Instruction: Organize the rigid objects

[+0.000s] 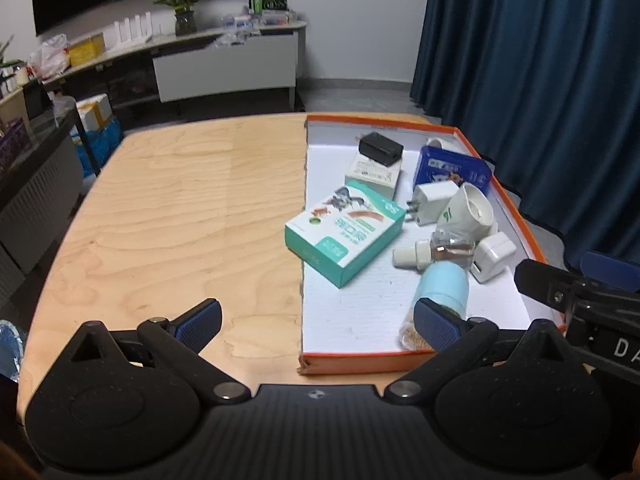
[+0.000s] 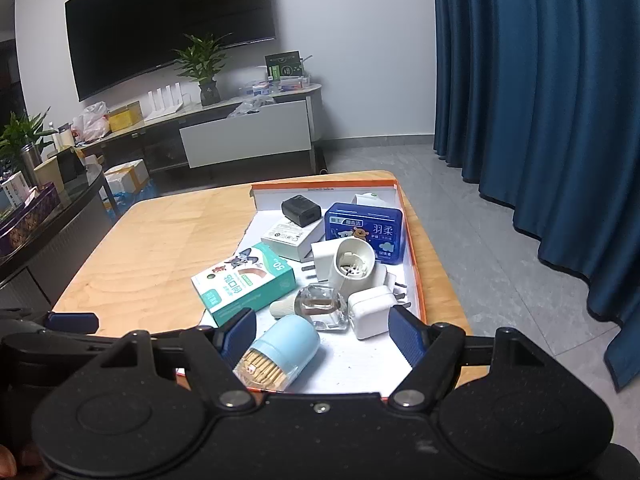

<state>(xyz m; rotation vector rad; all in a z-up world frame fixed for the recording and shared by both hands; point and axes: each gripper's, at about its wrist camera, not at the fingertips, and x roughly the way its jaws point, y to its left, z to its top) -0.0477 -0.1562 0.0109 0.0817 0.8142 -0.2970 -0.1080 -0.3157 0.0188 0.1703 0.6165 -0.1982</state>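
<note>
While I hold both grippers low over the near end, one wooden table (image 2: 152, 248) carries one shallow orange-rimmed tray (image 1: 516, 204) on its right half, where every loose item lies. Counted inside, largest first: three cartons, namely one blue box (image 2: 362, 230) at the far side, one teal box (image 2: 244, 284) overhanging the tray's left edge, and one white box (image 2: 286, 236) with one black charger (image 2: 301, 210) resting on it. One white cup-shaped holder (image 2: 354, 266) lies on its side in the middle, and one pale-blue toothpick jar (image 2: 286, 346) lies nearest me. Two white plug adapters (image 2: 370, 310) flank one small clear bottle (image 2: 322, 306). My left gripper (image 1: 318, 326) stands wide open, straddling the tray's left wall, empty. My right gripper (image 2: 322, 334) is also spread wide, the toothpick jar between its pads but not clamped.
</note>
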